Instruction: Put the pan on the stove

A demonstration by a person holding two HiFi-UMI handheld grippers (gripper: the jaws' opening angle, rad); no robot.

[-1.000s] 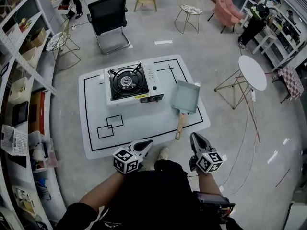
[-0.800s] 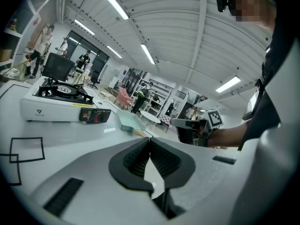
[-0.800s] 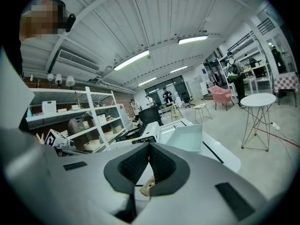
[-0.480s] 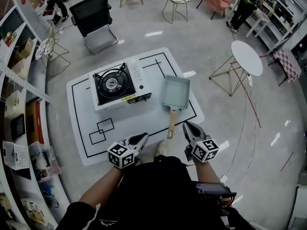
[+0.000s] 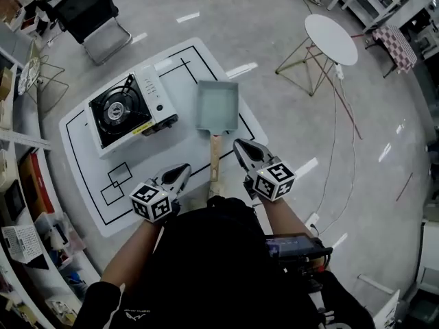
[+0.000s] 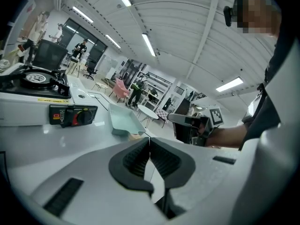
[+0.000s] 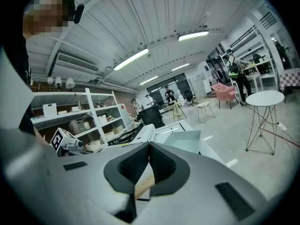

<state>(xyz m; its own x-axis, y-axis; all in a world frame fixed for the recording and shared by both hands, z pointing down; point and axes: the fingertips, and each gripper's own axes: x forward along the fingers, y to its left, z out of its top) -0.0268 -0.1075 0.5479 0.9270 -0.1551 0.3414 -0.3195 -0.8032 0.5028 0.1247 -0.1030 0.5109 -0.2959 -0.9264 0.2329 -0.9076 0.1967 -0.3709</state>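
Note:
A pale blue rectangular pan (image 5: pixel 217 105) with a wooden handle (image 5: pixel 215 157) lies on the white table (image 5: pixel 82 177), to the right of the portable gas stove (image 5: pixel 123 110). The handle points toward me. My left gripper (image 5: pixel 184 168) is shut and empty over the table's near edge, left of the handle. My right gripper (image 5: pixel 238 142) is also shut and empty, just right of the handle. The left gripper view shows the pan (image 6: pixel 123 121) and stove (image 6: pixel 28 90) beyond the left gripper (image 6: pixel 149 138). The right gripper view shows the handle (image 7: pixel 143 184) below the right gripper (image 7: pixel 149 145).
A round white side table (image 5: pixel 331 38) stands on the floor to the right, with a cable (image 5: pixel 343 115) running past it. A black chair (image 5: pixel 89 12) is behind the table. Shelving (image 5: pixel 14 204) lines the left side.
Both grippers have come forward toward the table's near edge, and the right one now sits beside the pan's handle. Pan and stove keep their places on the table.

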